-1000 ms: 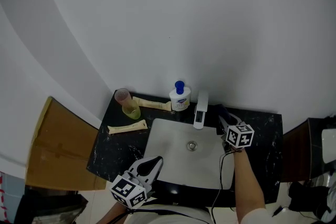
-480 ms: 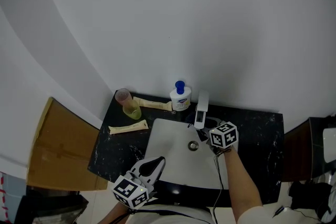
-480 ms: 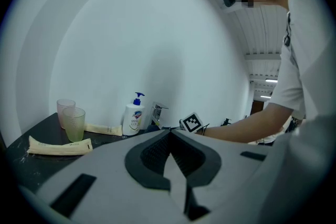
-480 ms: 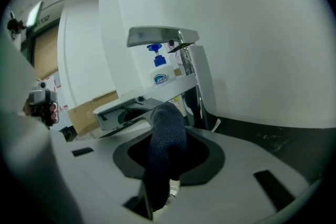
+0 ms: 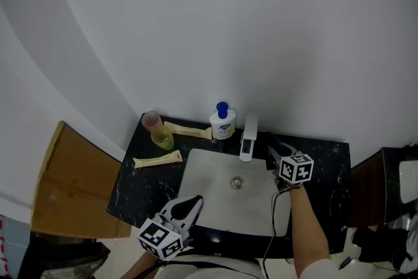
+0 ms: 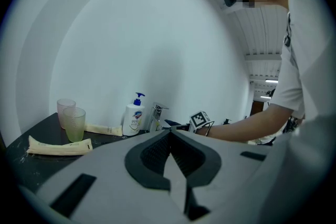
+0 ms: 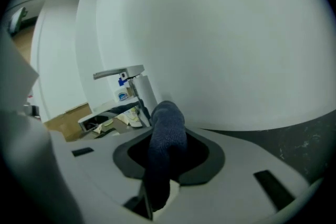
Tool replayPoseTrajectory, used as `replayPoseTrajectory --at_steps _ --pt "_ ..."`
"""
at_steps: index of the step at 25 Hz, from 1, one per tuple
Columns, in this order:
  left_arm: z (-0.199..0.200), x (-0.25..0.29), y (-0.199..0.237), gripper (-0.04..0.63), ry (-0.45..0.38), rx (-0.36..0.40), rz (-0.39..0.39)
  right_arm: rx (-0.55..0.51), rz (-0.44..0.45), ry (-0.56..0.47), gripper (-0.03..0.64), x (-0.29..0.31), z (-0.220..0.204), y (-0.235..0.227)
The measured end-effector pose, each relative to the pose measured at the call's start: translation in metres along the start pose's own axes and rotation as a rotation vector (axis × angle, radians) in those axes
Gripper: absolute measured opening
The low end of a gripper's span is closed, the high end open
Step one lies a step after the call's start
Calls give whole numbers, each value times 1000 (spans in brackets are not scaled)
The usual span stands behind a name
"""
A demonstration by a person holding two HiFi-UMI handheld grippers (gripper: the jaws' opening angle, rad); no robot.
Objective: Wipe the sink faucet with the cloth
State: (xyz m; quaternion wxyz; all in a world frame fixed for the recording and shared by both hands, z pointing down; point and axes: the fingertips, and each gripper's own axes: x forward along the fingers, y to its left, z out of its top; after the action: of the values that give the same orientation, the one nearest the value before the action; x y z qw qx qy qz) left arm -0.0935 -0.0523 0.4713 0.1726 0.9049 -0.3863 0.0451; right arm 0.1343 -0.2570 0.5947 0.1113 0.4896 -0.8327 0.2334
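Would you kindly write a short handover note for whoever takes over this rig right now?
Left tongs: closed on nothing, idle at the near left corner of the sink.
Right tongs: clamped on the dark blue cloth, just to the right of the faucet at the back of the sink.
Done: the cloth is gripped and has been brought up to the faucet. Whether it touches the faucet, and how much has been wiped, cannot be told.
Left: probably rub the cloth over the faucet's lever, spout and base.
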Motion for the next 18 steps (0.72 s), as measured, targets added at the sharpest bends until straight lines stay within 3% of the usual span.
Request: replayPoseTrajectory --at_steps 5,9,14,18 --pt "0 4 -6 2 5 2 -18 -136 225 150 107 8 -33 62" --pt "-1 4 -4 2 6 4 -12 -153 281 186 107 32 -44 92" --pt "-1 -3 0 2 3 3 6 -95 205 147 107 48 -33 80" --pt "-1 -3 4 2 3 -1 12 7 28 66 107 32 -15 30"
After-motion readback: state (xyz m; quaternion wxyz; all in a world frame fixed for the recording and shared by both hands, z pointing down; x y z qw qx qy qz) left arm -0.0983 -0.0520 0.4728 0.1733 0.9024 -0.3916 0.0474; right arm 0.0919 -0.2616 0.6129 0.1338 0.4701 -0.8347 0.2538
